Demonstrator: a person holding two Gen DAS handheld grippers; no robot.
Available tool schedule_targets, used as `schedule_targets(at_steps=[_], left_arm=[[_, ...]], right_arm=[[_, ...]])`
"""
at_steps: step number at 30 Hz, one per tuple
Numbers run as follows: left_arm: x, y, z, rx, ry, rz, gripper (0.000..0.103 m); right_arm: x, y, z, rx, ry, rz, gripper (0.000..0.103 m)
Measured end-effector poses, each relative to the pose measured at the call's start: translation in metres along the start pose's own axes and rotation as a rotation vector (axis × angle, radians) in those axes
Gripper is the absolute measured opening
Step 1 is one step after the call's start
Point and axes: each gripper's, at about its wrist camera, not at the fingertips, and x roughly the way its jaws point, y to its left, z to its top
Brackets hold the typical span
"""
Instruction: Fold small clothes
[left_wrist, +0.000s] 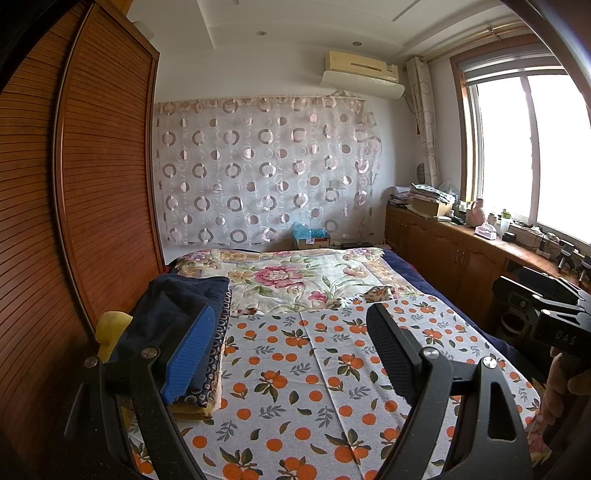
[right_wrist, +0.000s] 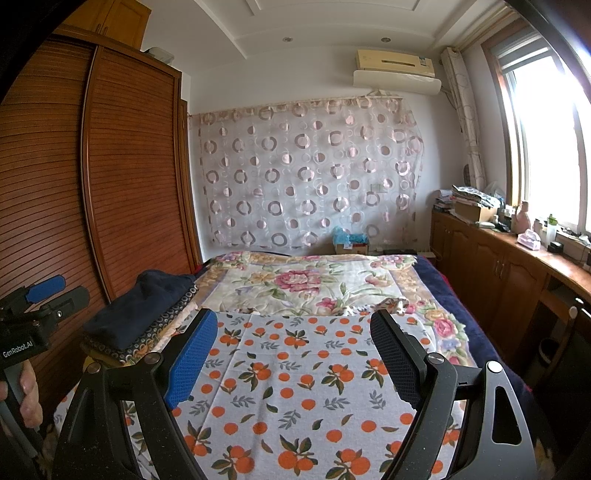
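Both claws hover over the bed (left_wrist: 443, 295), jaws spread wide, nothing between them. My left claw (left_wrist: 288, 354) sits low over the orange-print cloth (left_wrist: 306, 373), which lies flat across the near end of the bed; my right claw (right_wrist: 291, 354) looks down on the same cloth from beside it. To my left a stack of folded clothes (right_wrist: 140, 317) rests by the wardrobe (right_wrist: 129, 166), dark navy piece on top. I judge I'm between pieces: one pile done, no loose garment in reach that I can pick out. A small crumpled patterned bit (left_wrist: 378, 293) lies further up the bed, maybe the next item. Next I'd reach out and pinch an edge.
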Motion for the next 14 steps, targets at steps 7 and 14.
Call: schedule_targets(at_steps=[7,14], left_arm=[[0.0002,-0.0001,-0.0005,0.000,0.000,-0.001,0.085],[0.0002,-0.0003,-0.0011,0.002,-0.001,0.000,0.085]], right_arm=[[0.0017,-0.0040,0.0023,-0.004,-0.004,0.003,0.086],[0.0025,-0.0051,0.0018,-0.004,-0.005,0.007,0.086]])
